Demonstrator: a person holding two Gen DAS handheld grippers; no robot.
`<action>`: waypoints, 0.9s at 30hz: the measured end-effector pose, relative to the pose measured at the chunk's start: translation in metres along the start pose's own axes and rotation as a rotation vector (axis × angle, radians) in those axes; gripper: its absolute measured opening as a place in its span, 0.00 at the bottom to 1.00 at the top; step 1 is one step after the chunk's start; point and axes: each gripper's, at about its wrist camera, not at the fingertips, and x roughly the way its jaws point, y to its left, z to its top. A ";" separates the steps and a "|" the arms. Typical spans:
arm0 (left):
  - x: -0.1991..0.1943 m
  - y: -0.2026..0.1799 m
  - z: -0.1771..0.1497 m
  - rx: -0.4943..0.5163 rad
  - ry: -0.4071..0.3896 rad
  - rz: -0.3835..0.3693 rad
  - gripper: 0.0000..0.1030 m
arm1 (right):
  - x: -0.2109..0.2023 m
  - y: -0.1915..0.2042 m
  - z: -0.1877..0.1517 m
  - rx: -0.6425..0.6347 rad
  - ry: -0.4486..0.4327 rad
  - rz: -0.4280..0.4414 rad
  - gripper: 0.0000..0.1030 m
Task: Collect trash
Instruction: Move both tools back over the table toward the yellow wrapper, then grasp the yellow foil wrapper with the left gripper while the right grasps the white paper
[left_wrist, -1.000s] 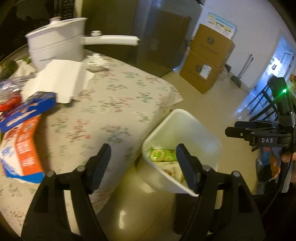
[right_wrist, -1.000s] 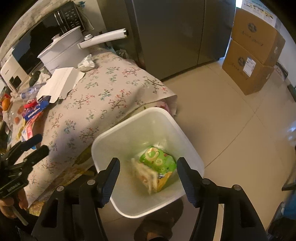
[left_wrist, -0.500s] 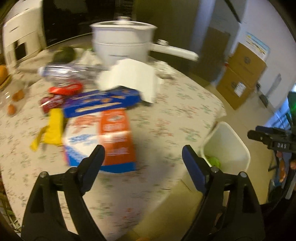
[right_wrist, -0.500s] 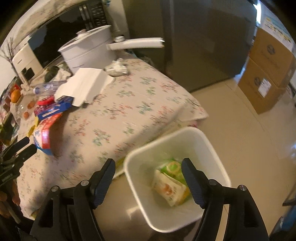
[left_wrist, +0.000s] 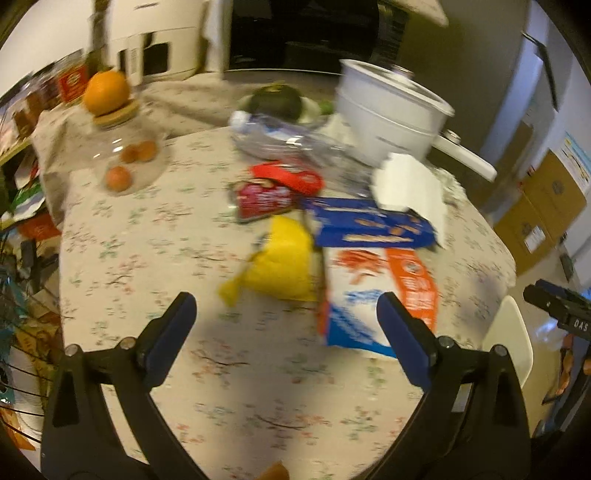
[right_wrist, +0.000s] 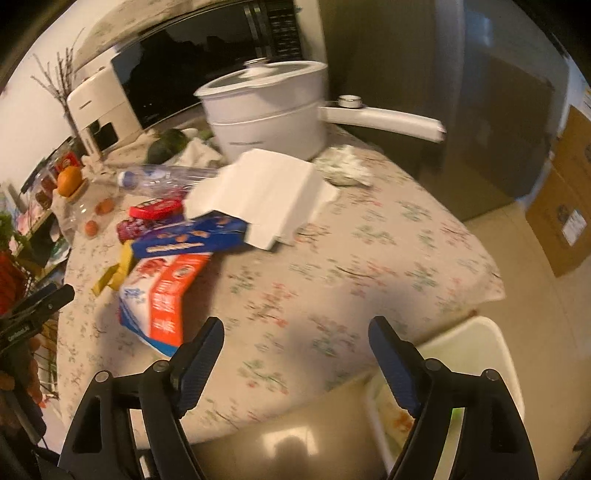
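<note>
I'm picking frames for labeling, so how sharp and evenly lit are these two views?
Left wrist: motion blur smears the yellow wrapper and the packaging print; fisheye bends the edges. Right wrist: the tablecloth is smeared, shadowed near the tool.

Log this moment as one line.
left gripper: open, empty, jaws just opening | right gripper: open, empty, jaws just opening | wrappers: on table | bin: beside table

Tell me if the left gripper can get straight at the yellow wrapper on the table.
Probably yes. The left gripper, jaws wide and empty after opening, looks down at the yellow wrapper with bare tablecloth between them. Only the orange-and-blue bag crowds its right edge.
</note>
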 end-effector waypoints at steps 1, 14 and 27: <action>0.001 0.008 0.001 -0.015 0.001 0.006 0.95 | 0.004 0.006 0.002 -0.006 0.003 0.006 0.80; 0.062 0.056 0.013 -0.232 0.086 -0.150 0.92 | 0.045 0.036 0.019 -0.048 0.056 0.012 0.80; 0.102 0.042 0.008 -0.225 0.189 -0.173 0.18 | 0.057 0.020 0.023 -0.022 0.078 -0.011 0.80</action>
